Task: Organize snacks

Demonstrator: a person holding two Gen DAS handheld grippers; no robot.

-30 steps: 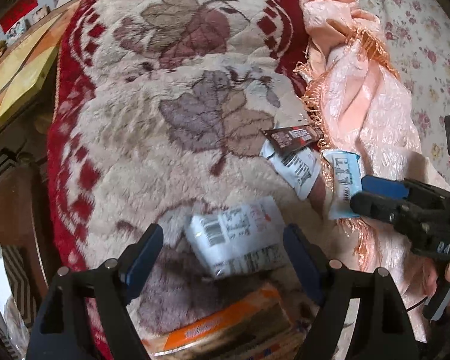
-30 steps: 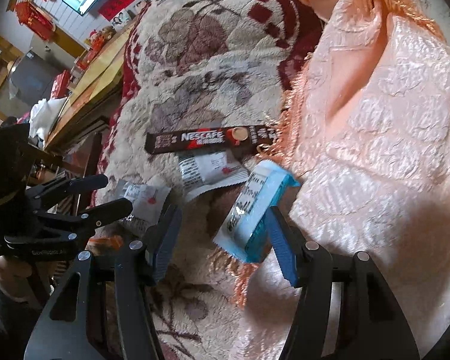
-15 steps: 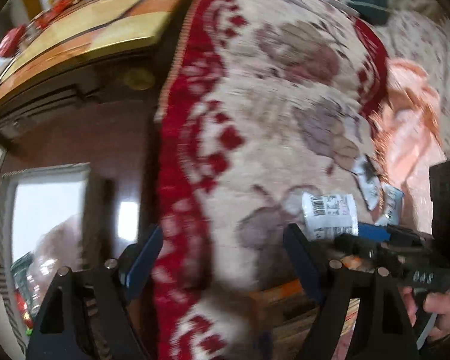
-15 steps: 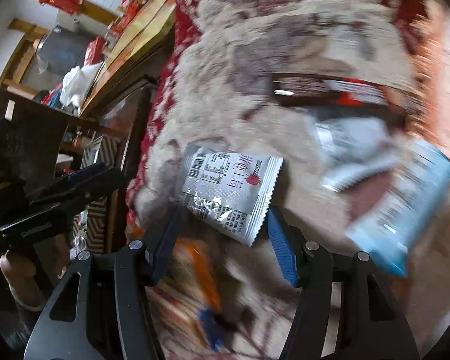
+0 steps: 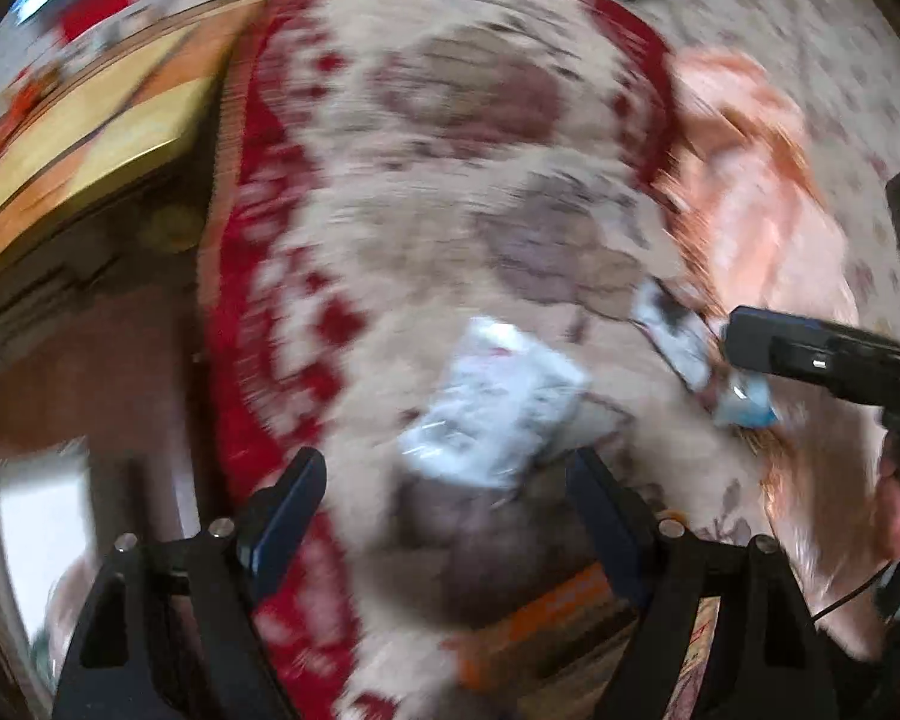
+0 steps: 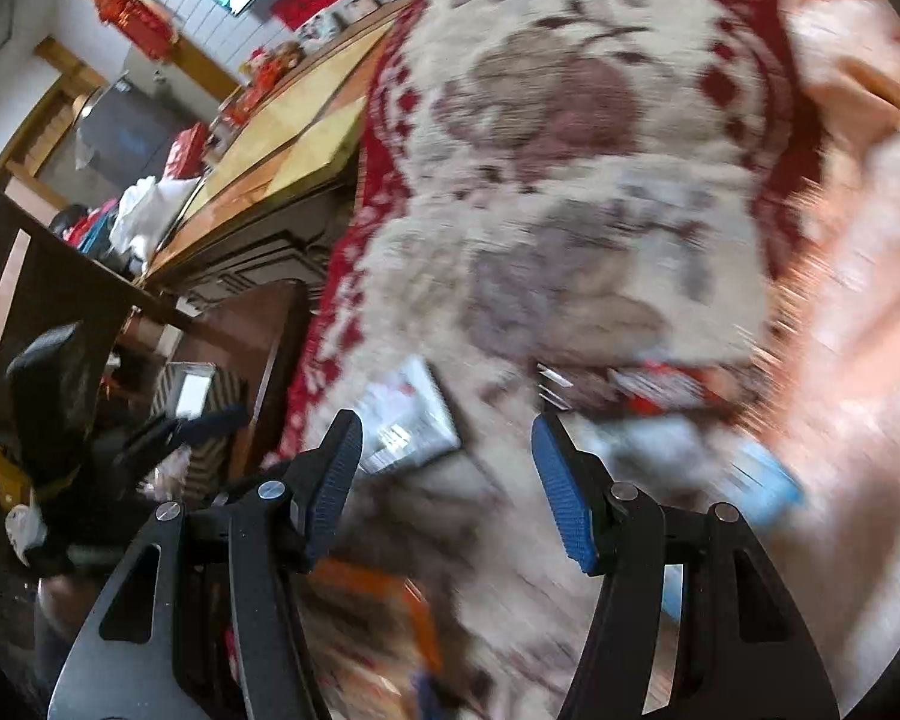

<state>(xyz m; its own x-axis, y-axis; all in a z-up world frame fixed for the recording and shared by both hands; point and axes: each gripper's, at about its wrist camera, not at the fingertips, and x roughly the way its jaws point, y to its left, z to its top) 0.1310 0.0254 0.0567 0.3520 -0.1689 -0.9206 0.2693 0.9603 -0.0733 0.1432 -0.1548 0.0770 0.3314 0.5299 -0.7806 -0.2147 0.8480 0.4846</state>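
Observation:
The picture is smeared by motion. A white snack packet (image 5: 492, 402) (image 6: 408, 420) lies on the fleece blanket (image 5: 450, 192), just ahead of my left gripper (image 5: 444, 510), which is open and holds nothing. My right gripper (image 6: 450, 480) is open too, with bare blanket between its fingers; it also juts in from the right of the left wrist view (image 5: 810, 354). A dark coffee stick (image 6: 648, 384), a small white packet (image 5: 672, 330) and a light-blue packet (image 5: 744, 405) (image 6: 762, 480) lie near the blanket's right edge. The left gripper (image 6: 198, 426) shows at the left of the right wrist view.
An orange box (image 5: 558, 618) (image 6: 378, 600) sits close under both grippers. A pink fringed cloth (image 5: 762, 228) (image 6: 858, 300) covers the bed to the right. A wooden table (image 5: 90, 138) (image 6: 282, 126) stands left of the blanket's red border, with dark furniture below it.
My right gripper has left the light-blue packet and swung left across the blanket. The left view swung out to the table side and partly back. The packets have not moved.

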